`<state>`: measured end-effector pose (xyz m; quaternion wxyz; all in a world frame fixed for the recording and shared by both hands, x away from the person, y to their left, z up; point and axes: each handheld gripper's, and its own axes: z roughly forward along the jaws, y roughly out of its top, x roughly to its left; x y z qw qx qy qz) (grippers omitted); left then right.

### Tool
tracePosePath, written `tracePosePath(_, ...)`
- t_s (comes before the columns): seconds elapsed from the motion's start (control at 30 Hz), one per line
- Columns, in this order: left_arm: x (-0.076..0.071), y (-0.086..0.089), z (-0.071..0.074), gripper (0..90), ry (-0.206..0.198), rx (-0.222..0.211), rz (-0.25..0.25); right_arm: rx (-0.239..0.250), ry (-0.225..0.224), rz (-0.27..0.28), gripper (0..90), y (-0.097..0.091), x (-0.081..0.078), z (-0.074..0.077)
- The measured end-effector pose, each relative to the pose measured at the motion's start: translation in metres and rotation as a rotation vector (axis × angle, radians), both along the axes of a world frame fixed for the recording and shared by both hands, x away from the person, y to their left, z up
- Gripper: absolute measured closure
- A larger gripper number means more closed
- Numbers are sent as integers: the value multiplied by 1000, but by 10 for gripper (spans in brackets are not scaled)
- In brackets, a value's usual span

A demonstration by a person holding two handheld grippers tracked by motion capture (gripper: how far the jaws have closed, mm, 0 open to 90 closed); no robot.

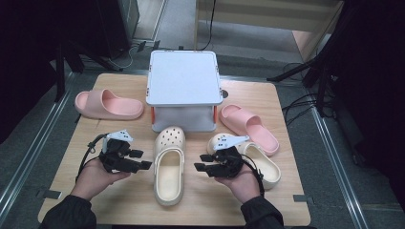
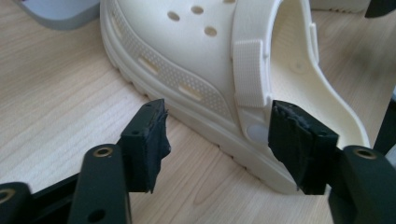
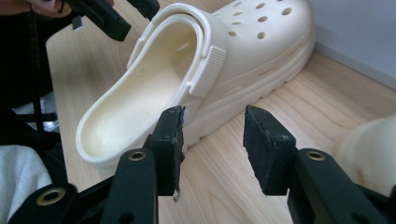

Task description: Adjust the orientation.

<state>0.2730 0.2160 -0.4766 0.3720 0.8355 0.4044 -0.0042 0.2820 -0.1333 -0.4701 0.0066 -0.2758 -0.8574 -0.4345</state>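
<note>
Cream clog [image 1: 169, 167] lies flat on its sole on the table [image 1: 119, 200], in front of the white box [image 1: 183, 78], toe toward the box and heel toward the person. Both grippers flank it. The left gripper [image 1: 140, 160] sits just beside its left side with its fingers [image 2: 148, 144] spread apart; in the left gripper view the clog's side and strap rivet stand between them, but whether the far finger grazes the sole edge I cannot tell. The right gripper [image 1: 203, 162] hovers off its right side, fingers [image 3: 266, 149] parted with bare table between them and nothing held.

Judging from this, the clog looks just set down and let go, so that placing step seems finished. Its mate, the second cream clog [image 1: 260, 162], rests under the right hand and looks unaligned with the first. Two pink slides [image 1: 109, 105] [image 1: 248, 128] lie apart at either side of the box, so any pairing or tidying of those appears undone.
</note>
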Motion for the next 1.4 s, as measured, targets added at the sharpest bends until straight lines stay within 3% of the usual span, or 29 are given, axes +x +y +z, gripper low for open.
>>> tracePosePath(0.23,9,-2,2,367,5,-12,-20,-2,-15,-42,596,-26,-8,6)
tracePosePath(0.5,19,-1,4,386,-8,-12,-32,-18,13,-76,579,-50,-14,7)
tracePosePath(0.67,24,-1,3,394,-7,-5,-5,-10,47,-93,593,-64,-15,7)
tracePosePath(1.4,35,-4,4,371,8,-19,-22,-46,-3,-238,579,-122,-18,11)
